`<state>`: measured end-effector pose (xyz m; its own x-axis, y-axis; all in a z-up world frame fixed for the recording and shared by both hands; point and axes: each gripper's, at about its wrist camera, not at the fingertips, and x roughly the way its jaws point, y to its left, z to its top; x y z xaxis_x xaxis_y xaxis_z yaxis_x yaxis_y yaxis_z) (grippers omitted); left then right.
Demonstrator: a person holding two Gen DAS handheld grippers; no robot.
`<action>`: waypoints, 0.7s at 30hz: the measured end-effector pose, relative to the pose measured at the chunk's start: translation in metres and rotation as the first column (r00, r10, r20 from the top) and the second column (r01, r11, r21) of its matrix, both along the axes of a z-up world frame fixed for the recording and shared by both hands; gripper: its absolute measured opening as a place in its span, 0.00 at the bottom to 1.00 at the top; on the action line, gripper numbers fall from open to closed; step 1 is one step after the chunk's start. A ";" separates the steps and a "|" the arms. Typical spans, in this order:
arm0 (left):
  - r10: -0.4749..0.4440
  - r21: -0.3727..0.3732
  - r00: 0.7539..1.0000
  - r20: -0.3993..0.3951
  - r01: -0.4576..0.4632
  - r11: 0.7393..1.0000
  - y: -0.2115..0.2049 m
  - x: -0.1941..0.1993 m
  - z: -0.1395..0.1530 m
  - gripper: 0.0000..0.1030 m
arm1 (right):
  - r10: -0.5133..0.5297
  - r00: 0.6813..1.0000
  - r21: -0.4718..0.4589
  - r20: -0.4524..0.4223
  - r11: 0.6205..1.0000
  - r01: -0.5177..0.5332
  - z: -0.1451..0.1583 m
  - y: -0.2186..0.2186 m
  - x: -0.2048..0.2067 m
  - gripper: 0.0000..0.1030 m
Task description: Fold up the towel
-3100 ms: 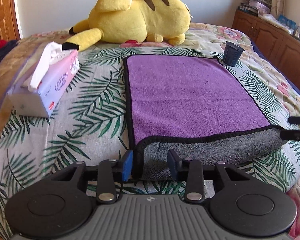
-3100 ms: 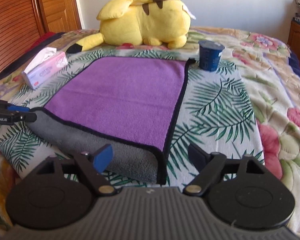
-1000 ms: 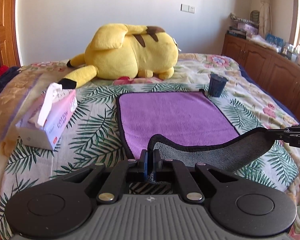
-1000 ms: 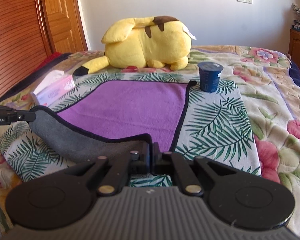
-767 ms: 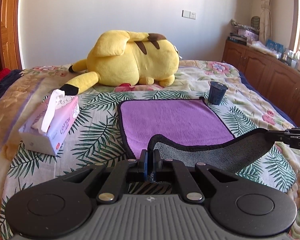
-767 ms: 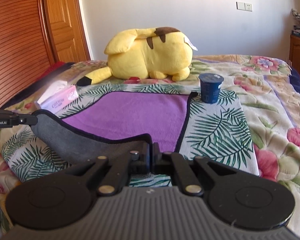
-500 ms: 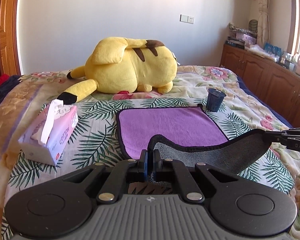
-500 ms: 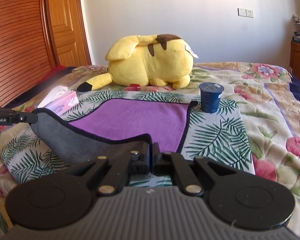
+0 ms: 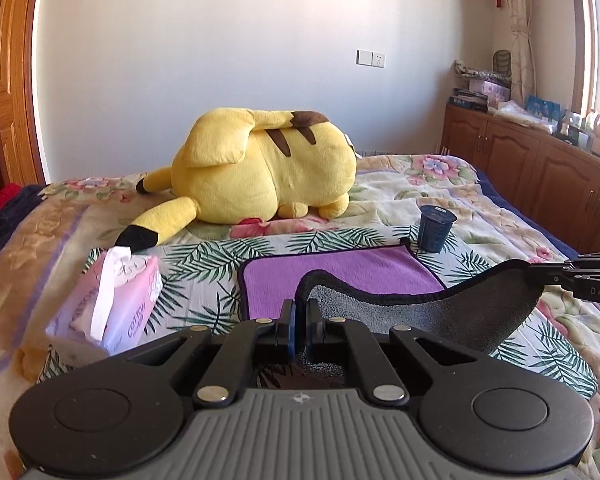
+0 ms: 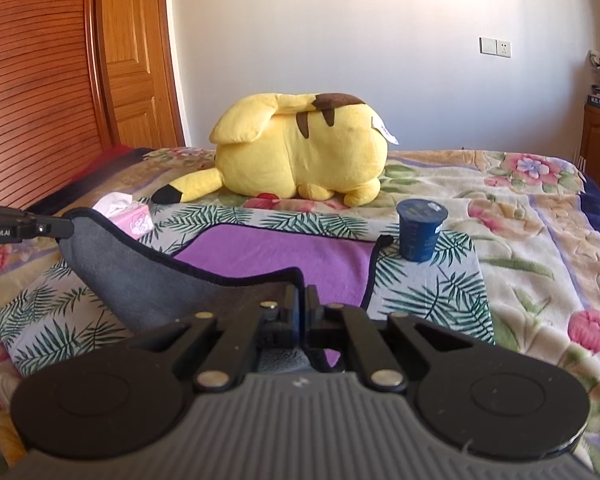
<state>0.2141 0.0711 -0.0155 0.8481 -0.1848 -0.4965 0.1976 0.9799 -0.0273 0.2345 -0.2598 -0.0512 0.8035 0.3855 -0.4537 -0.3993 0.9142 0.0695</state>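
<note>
A purple towel (image 9: 340,272) with a grey underside and black trim lies on the bed; it also shows in the right wrist view (image 10: 276,252). My left gripper (image 9: 300,312) is shut on the towel's near left corner and holds it raised. My right gripper (image 10: 302,300) is shut on the near right corner, also raised. The grey underside (image 9: 440,316) hangs in a curve between them. The far half of the towel still lies flat. The right gripper shows at the right edge of the left wrist view (image 9: 580,276), and the left gripper at the left edge of the right wrist view (image 10: 20,226).
A yellow plush toy (image 9: 260,168) lies behind the towel. A dark blue cup (image 10: 420,230) stands at the towel's far right corner. A pink tissue box (image 9: 116,300) sits to the left. Wooden cabinets (image 9: 540,168) run along the right, a wooden door (image 10: 132,52) on the left.
Both grippers closed on the towel's near corners and have lifted them steadily higher and forward; more of the grey underside shows and less purple is visible.
</note>
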 end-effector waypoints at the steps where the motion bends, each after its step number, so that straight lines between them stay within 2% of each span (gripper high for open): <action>1: 0.000 0.002 1.000 0.003 0.000 1.000 0.000 0.001 0.001 0.00 | 0.001 1.000 -0.003 0.002 1.000 -0.001 0.001 0.000 0.003 0.03; 21: -0.006 0.033 0.999 0.043 0.005 0.999 0.001 0.025 0.018 0.00 | 0.008 0.997 -0.069 0.073 0.998 -0.003 0.022 0.004 0.029 0.03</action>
